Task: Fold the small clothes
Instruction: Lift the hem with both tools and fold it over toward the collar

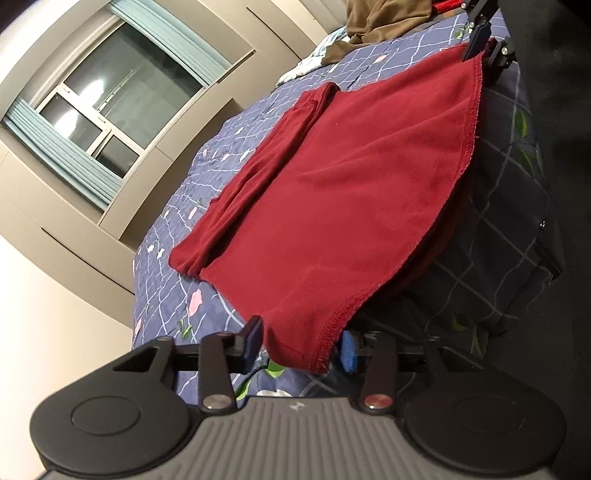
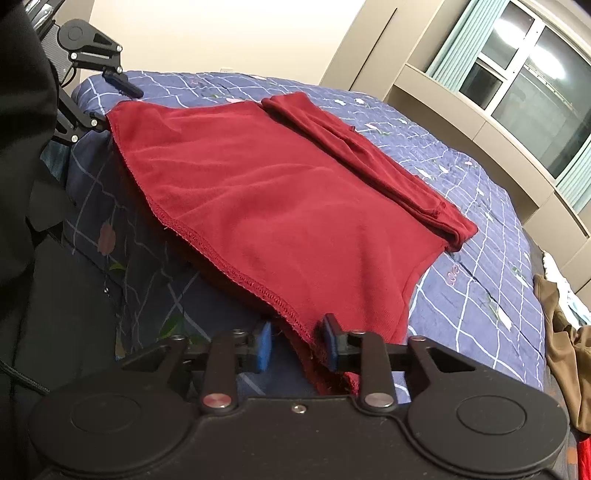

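A dark red garment lies spread on the bed, its far side folded over into a long strip. It also shows in the right wrist view. My left gripper is open, its jaws on either side of the near hem corner. My right gripper is open around the other hem corner, with cloth between its blue pads. Each gripper shows in the other's view: the right one and the left one at the hem's far end.
The bed has a blue quilt with a white grid and flowers. A brown garment and light clothes lie further along the bed; the brown garment also shows in the right wrist view. A window and beige wall panels stand behind. Dark clothing of the person is beside the bed edge.
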